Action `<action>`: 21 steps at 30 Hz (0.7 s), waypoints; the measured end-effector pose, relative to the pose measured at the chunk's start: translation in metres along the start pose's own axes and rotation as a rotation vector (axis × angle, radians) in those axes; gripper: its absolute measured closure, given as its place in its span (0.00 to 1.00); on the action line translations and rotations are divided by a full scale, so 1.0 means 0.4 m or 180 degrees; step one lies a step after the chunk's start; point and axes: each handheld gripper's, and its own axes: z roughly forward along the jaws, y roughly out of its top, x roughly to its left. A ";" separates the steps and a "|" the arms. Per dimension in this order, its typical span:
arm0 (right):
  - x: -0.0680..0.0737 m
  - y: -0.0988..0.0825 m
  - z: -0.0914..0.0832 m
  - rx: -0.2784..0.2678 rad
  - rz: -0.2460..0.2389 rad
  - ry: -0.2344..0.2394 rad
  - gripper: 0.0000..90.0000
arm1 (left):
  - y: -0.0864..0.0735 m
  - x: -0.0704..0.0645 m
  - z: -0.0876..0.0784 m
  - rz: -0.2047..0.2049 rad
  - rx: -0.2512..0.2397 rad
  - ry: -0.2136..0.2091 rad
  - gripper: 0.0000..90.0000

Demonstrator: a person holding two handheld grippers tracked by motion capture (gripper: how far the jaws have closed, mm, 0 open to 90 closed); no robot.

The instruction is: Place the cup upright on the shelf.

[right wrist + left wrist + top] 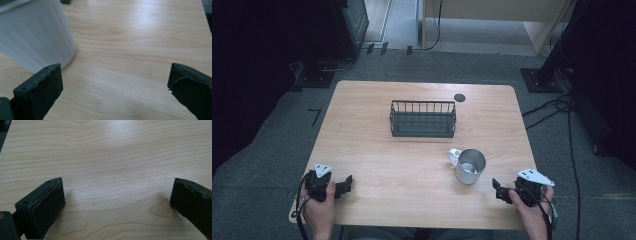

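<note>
Both grippers, left gripper (346, 184) and right gripper (497, 190), are sitting jaws spread and empty while the metal mug (469, 166) is looking light, rigid, slick, best pinched across its rim or handle

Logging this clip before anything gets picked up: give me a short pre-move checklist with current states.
1. Left tongs open, nothing between them: ok.
2. Right tongs open, nothing between them: ok.
3. Metal mug upright on the table: ok.
4. Mug apart from the wire basket: ok.
5. Basket interior free: looks so, high view.
6. Mug contents: cannot tell.
</note>
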 end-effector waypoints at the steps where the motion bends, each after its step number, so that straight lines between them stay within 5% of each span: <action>1: 0.006 0.006 -0.002 -0.0017 -0.0011 0.0036 0.00 | 0.000 0.000 0.000 0.0000 0.0000 0.0000 0.00; 11: 0.083 0.040 0.004 -0.0094 -0.0175 0.0300 0.00 | 0.000 0.000 0.000 0.0000 0.0000 -0.0001 0.00; 21: 0.138 0.062 0.033 -0.0118 -0.0170 0.0490 0.00 | 0.000 0.000 0.000 0.0001 0.0000 0.0000 0.00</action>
